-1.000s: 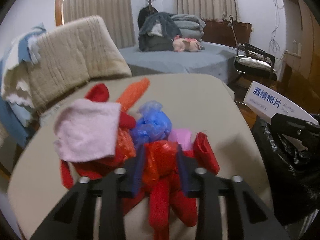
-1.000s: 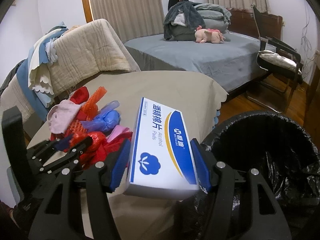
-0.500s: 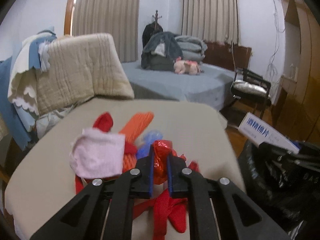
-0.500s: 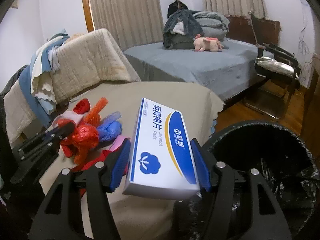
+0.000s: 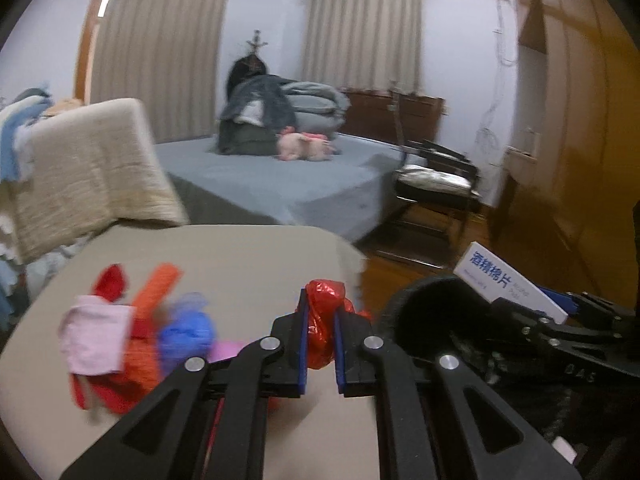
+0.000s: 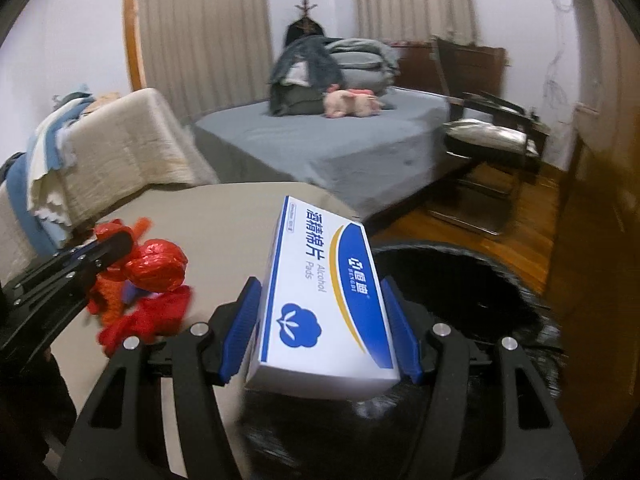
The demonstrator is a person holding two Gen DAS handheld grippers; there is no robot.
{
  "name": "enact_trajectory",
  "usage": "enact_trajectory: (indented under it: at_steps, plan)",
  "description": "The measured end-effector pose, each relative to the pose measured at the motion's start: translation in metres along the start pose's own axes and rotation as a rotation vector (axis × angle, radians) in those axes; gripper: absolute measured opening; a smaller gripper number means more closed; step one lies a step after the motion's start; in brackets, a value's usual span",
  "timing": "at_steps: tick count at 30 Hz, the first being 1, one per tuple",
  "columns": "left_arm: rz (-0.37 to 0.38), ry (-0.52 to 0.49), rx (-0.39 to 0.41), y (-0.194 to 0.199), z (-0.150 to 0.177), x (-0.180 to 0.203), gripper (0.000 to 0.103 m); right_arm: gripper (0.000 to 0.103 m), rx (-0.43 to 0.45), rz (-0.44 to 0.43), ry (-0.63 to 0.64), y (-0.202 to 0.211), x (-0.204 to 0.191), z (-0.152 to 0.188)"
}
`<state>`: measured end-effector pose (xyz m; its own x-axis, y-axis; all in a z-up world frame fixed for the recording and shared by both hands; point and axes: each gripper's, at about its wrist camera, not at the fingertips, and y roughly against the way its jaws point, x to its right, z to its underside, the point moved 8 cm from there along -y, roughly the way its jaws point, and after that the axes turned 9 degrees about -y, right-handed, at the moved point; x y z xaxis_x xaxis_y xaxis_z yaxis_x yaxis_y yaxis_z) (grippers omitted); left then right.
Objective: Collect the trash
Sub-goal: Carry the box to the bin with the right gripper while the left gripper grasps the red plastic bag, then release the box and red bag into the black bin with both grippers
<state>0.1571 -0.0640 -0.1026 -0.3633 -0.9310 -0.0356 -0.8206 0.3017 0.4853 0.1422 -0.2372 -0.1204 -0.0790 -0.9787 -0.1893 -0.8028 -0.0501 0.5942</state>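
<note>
Right wrist view: the right gripper [image 6: 320, 336] clamps its 2 blue pads on the long sides of a white-and-blue box of alcohol pads [image 6: 324, 300], whose long axis runs straight ahead along the fingers, far end tipped up and away toward the bed [image 6: 340, 152]. The box hangs over the near rim of a bin lined with a black bag [image 6: 460, 280], just beside the edge of the beige table [image 6: 224, 224]. The box's underside and the bin's bottom are hidden, and the lower half of the bin is cut off by the gripper frame. Left wrist view: the left gripper [image 5: 320, 340] has its jaws nearly together, pinched on a crumpled red plastic bag [image 5: 326, 320], which stands upright between the pads and bulges out above them. The bag is lifted clear of the table, close to the table's right edge and near the bin. Its lower end is hidden behind the fingers. To the left on the table lies the rest of the litter, blurred: a pink cloth [image 5: 96, 336], a blue bag [image 5: 186, 332], an orange strip [image 5: 156, 288] and red scraps [image 5: 110, 280]. How these pieces overlap is hard to make out. From this view the box shows only as a slanted white edge at far right.
</note>
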Motion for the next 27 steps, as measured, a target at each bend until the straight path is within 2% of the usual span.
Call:
enact_trajectory:
  at_steps: [5, 10, 11, 12, 13, 17, 23, 27]
  plan:
    - [0.109, -0.026, -0.012, -0.018, -0.005, 0.055, 0.01, 0.059, 0.001, 0.083, -0.043, 0.007, 0.048, 0.007]
    - [0.195, -0.041, -0.053, -0.038, -0.002, 0.094, 0.013, 0.061, -0.012, 0.146, -0.082, 0.008, 0.085, 0.018]
    - [0.205, -0.042, -0.061, -0.041, -0.002, 0.099, 0.025, 0.063, -0.014, 0.157, -0.083, 0.006, 0.089, 0.019]
    - [0.224, -0.045, -0.074, -0.044, 0.001, 0.105, 0.037, 0.071, -0.015, 0.169, -0.085, 0.007, 0.093, 0.021]
    - [0.228, -0.047, -0.08, -0.046, 0.002, 0.107, 0.054, 0.075, -0.01, 0.183, -0.089, 0.008, 0.098, 0.022]
    - [0.213, -0.052, -0.084, -0.043, 0.01, 0.104, 0.066, 0.092, 0.014, 0.206, -0.102, 0.012, 0.105, 0.023]
    - [0.109, -0.054, -0.061, -0.026, 0.015, 0.067, 0.086, 0.096, 0.032, 0.159, -0.116, 0.008, 0.084, 0.019]
    - [0.02, -0.029, -0.064, -0.007, 0.025, 0.02, 0.089, 0.097, 0.029, 0.084, -0.089, 0.001, 0.045, 0.018]
